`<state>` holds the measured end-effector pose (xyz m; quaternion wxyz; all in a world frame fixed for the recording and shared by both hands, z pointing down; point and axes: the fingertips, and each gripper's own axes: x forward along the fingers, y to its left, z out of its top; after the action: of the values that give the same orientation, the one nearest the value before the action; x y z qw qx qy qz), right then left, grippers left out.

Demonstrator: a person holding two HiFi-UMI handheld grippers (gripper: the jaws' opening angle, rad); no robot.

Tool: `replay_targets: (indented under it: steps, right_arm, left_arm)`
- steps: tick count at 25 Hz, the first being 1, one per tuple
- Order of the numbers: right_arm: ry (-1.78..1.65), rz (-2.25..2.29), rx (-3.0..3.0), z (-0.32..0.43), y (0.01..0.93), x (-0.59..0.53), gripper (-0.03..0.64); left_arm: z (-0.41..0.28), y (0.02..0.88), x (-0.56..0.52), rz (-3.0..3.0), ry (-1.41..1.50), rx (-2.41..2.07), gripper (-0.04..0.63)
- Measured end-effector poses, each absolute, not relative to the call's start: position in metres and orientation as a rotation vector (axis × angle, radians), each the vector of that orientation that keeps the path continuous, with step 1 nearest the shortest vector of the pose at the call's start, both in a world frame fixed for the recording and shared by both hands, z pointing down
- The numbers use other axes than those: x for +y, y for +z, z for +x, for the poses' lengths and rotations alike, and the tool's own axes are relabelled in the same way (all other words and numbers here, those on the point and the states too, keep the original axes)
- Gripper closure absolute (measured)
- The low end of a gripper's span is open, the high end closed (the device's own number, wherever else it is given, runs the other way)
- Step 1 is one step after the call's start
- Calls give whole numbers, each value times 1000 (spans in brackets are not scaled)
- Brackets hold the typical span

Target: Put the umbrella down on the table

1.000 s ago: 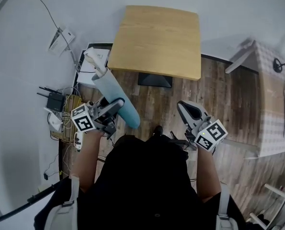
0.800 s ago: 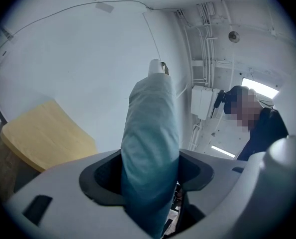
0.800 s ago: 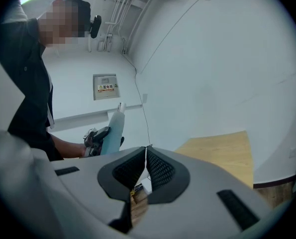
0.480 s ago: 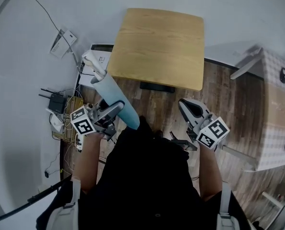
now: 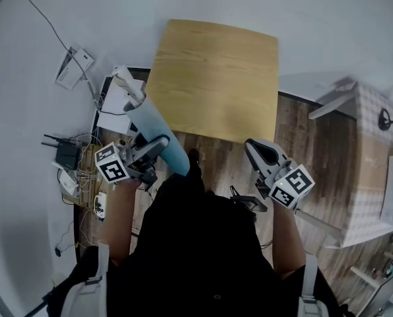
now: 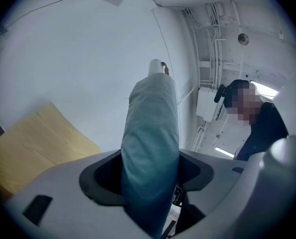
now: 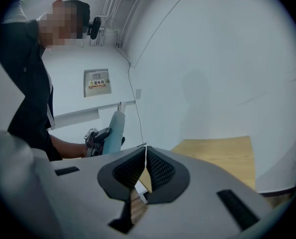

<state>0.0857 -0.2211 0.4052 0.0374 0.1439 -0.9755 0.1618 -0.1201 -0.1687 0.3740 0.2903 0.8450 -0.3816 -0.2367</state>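
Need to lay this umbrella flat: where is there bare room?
The whole wooden table top is bare, wall edge to near edge. Left of it is crowded: a router, cables and white boxes, beside the umbrella in the left gripper.

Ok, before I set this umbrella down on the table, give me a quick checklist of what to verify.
1. Grip on the umbrella: ok. The left gripper has its jaws shut on the folded canopy.
2. Right gripper free to help: ok. Its jaws are together with nothing between them.
3. Room on the wooden table: ok. Nothing shows on its top.
4. Umbrella above the tabletop: not ok. It is beside the table's left edge, over the floor.
5. Umbrella's wrap strap fastened: cannot tell.
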Motion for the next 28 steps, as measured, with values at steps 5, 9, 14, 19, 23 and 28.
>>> replay_targets:
  steps: [5, 9, 14, 19, 23, 28]
  right_arm:
    - [439, 455, -2998, 49, 387, -260, 595]
    - [425, 471, -2985, 26, 384, -285, 595]
    - [416, 502, -2968, -2, 383, -315, 595]
    - [402, 570, -2965, -20, 382, -336, 595]
    - [424, 625, -2947, -35, 386, -350, 595]
    - [457, 676, -2911, -38, 393, -360, 595]
  left_arm:
    - [-149, 368, -213, 2276, -589, -996, 295]
    - [-171, 369, -245, 2290, -496, -999, 295]
    - [-202, 368, -283, 2333, -385, -1012, 295]
    - [-219, 372, -310, 2390, -274, -993, 295]
    - [-233, 380, -337, 2416, -185, -970, 295]
    - [-238, 396, -368, 2477, 24, -982, 295]
